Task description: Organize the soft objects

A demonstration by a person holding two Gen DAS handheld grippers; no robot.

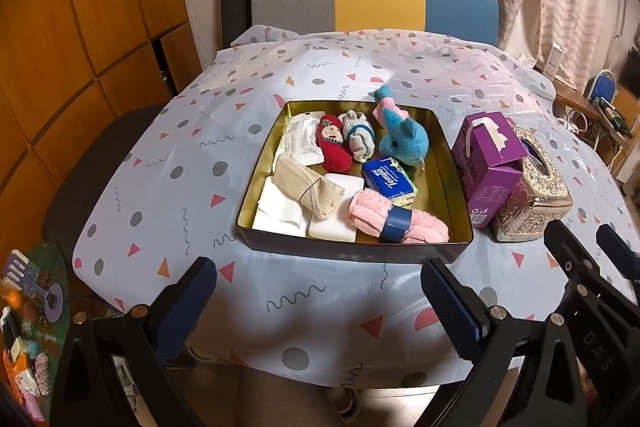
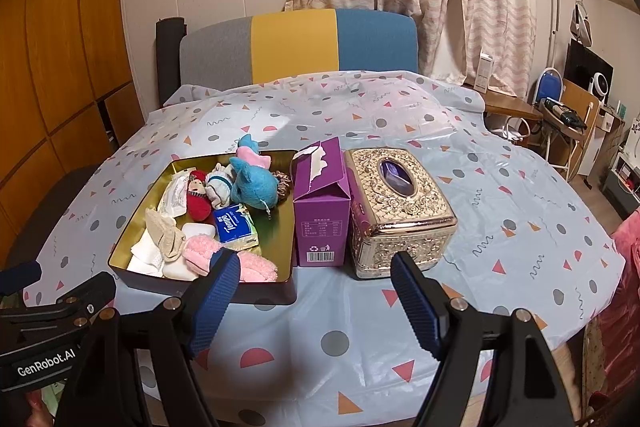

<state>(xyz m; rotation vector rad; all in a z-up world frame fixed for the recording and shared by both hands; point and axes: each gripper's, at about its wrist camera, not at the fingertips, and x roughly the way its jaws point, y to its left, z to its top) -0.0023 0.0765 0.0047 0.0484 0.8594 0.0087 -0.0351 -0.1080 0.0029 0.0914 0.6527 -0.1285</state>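
With both my left gripper (image 1: 318, 301) and right gripper (image 2: 316, 293) fingers apart and empty, the soft things already fill the tin (image 1: 450, 183), so little seems left.

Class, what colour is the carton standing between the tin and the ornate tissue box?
Purple carton, clearest in the right wrist view.

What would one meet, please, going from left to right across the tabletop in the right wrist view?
Gold-lined tin full of soft things → purple carton → ornate gold tissue box, then bare patterned tablecloth.
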